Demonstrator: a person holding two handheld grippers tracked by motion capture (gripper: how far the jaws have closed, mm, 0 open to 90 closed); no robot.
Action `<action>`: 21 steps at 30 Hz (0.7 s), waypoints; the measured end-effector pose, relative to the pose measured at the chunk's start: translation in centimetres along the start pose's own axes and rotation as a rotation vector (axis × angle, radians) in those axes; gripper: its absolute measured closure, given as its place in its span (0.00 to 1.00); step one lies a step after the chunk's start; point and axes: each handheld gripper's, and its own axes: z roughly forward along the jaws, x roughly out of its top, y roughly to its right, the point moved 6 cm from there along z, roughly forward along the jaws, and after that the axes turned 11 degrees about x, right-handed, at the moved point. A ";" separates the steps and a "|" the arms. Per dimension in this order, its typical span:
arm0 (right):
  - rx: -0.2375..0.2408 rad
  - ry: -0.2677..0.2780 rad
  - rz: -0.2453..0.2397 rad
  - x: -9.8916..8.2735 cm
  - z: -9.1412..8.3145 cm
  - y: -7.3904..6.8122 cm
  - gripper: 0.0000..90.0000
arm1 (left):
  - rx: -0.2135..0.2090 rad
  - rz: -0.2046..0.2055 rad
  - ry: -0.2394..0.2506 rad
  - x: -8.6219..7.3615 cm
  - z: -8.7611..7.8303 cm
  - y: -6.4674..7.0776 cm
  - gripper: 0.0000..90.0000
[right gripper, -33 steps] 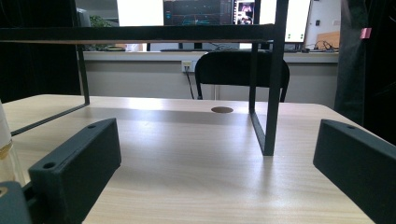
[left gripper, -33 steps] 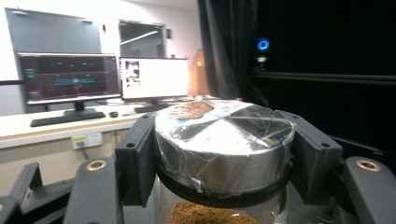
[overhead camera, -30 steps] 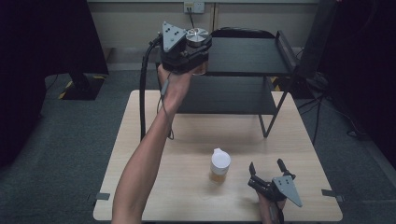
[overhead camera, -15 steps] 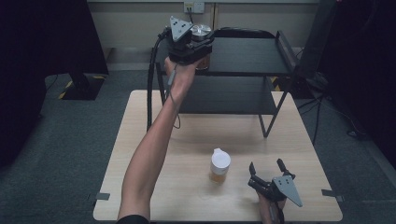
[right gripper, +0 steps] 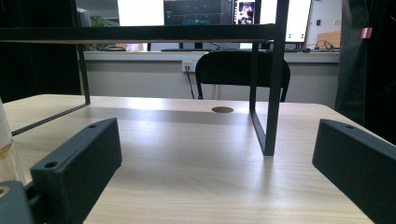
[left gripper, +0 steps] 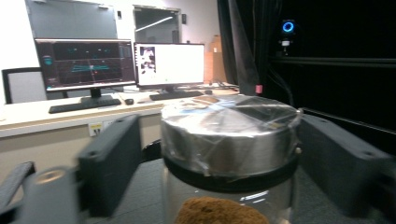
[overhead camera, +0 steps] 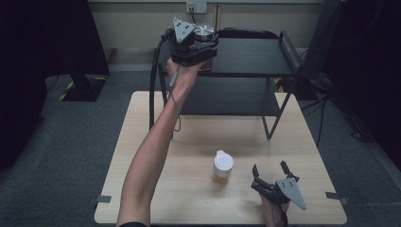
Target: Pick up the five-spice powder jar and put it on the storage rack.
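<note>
From the high view I see my left arm stretched far forward and up, the forearm running from the bottom edge to the black shelf rack (overhead camera: 265,56) at the far side of the table (overhead camera: 142,156); the left gripper (overhead camera: 201,45) sits at the top shelf's near left corner, its grey plate facing up, around a glass jar (overhead camera: 205,34) with a silver lid; the jar stands on that top shelf. My right gripper (overhead camera: 271,171) rests low at the table's near right edge, jaws pointing away from me and spread, nothing between them; a small white-capped bottle (overhead camera: 222,167) stands just to its left, apart from it.

In the left gripper view the jar (left gripper: 229,140) stands upright between my two black jaws; its foil-wrapped lid is level with them and something brown shows inside the glass; the jaws have just been opening, and I see a gap on each side of the lid, so the pads are off it.

In the right gripper view my jaws stand wide apart over bare tabletop (right gripper: 187,154); a rack leg (right gripper: 273,79) rises ahead, and an edge of the bottle (right gripper: 5,144) shows at the far left.
</note>
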 end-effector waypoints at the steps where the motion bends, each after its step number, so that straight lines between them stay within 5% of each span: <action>1: 0.000 0.000 0.000 0.0 0.0 0.0 0.00 | 0.008 -0.002 0.012 -0.1 -0.2 0.0 0.11; 4: -0.001 0.000 0.000 0.0 0.0 0.0 0.00 | -0.005 -0.027 0.019 0.0 -0.6 -0.2 0.06; 19: -0.001 0.000 -0.001 0.0 0.0 0.0 0.00 | 0.026 0.028 0.042 -0.2 -3.5 -0.2 0.00; 21: -0.001 0.000 -0.002 0.0 0.0 0.0 0.00 | 0.029 0.008 0.054 -0.3 -4.0 -0.6 0.00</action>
